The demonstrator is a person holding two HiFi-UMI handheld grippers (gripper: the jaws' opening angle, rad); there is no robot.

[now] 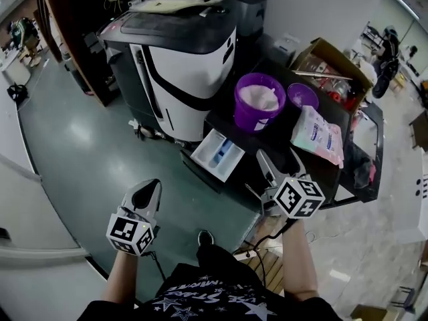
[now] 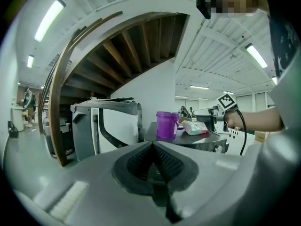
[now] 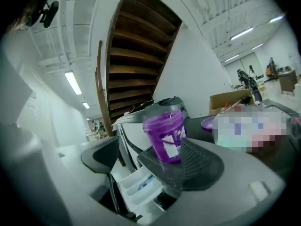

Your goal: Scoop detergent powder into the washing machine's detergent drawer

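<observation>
- Right gripper point(image 1: 277, 162): jaws apart, empty, aimed at the tub point(image 1: 259, 99).
- Left gripper point(image 1: 152, 187): jaws together, nothing held, low over the floor.
- Tub is open with white powder inside, ahead of the right gripper and not touching it.
- Drawer point(image 1: 217, 154) is pulled out, just left of the right gripper and below the tub.
- No scoop can be made out.
- Likely step: reach into the tub. Keep the load level; the carry to the drawer is short.

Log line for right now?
left gripper shut | right gripper open, empty | tub uncovered | drawer pulled out | scooping not started
</observation>
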